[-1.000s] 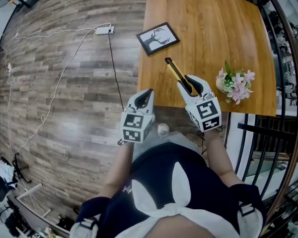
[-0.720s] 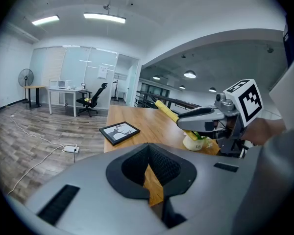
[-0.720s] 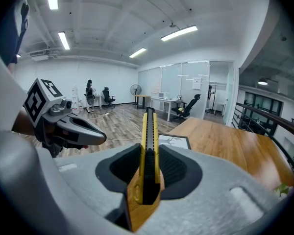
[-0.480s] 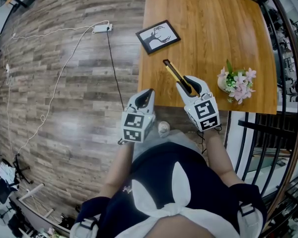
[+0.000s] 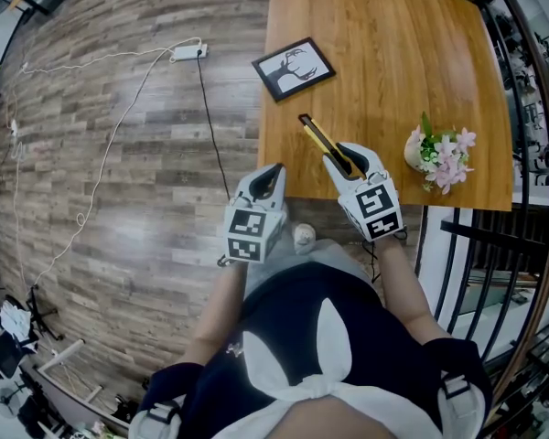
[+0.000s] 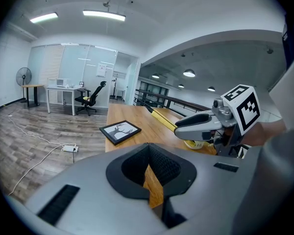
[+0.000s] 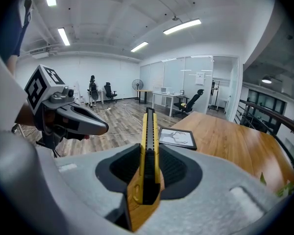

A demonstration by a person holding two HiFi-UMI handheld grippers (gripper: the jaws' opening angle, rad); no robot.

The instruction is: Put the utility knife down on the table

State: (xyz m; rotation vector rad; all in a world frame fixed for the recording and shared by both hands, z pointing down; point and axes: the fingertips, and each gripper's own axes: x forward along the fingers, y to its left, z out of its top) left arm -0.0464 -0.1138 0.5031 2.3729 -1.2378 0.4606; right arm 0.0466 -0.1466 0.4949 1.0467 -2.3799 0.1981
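Our right gripper (image 5: pixel 352 158) is clenched on the utility knife (image 5: pixel 322 138), gripping its rear end so that the yellow and black body juts forward between the jaws. The knife hangs over the near edge of the wooden table (image 5: pixel 393 53), pointing towards the picture frame (image 5: pixel 294 69). A pot of flowers (image 5: pixel 436 156) stands to its right. Our left gripper (image 5: pixel 270 174) hovers just off the table's edge, jaws closed and empty.

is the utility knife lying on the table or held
Held: the right gripper clamps the utility knife between its jaws, jutting out over the table.
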